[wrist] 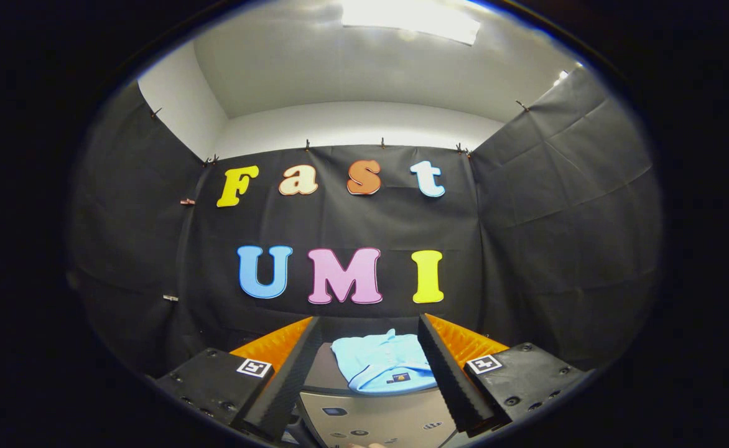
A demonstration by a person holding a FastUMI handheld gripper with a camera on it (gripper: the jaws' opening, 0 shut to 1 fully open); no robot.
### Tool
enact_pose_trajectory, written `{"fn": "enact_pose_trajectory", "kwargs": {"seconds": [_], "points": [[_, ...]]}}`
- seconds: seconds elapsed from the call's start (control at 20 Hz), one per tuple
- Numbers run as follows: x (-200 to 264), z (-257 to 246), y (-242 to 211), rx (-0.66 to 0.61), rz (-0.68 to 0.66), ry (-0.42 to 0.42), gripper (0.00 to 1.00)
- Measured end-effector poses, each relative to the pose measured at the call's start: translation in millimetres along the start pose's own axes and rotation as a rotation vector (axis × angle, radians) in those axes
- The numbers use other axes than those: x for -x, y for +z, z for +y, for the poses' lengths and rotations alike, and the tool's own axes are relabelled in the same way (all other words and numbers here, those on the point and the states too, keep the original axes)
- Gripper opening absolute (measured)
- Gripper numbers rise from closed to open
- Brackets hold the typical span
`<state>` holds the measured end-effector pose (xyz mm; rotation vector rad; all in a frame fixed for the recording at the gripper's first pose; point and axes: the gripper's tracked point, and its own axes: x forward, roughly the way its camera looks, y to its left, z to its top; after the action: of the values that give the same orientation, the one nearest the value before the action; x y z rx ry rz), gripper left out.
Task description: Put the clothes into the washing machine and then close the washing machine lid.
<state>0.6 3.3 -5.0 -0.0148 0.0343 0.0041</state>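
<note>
Black cloth [352,230] forms the booth's back and side walls, clipped along its top edge below a white wall and a grey ceiling with a bright light panel [411,18].

Tongs [369,348]: both fingers are spread wide apart, gripping nothing. Each finger is black with a ribbed inner face and an orange outer side. The left finger [290,373] and the right finger [448,373] each carry a square black-and-white marker on the mounting block behind them.

Clothes [383,364]: one light blue garment, folded, lies between the two fingers and slightly ahead of them, touching neither. A small dark tag sits on its near edge.

Washing machine [371,420]: the garment rests on the machine's grey top. The near strip of that top is a lighter control panel with several small dark buttons, located between the finger bases. Whether the lid is open or closed cannot be determined.
</note>
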Motion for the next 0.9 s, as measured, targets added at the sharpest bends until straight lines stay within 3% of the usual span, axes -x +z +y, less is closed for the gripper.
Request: {"fn": "enact_pose_trajectory", "kwargs": {"seconds": [0.9], "points": [[-23,-3,-14,-0.006,0.009,0.003,0.98]]}}
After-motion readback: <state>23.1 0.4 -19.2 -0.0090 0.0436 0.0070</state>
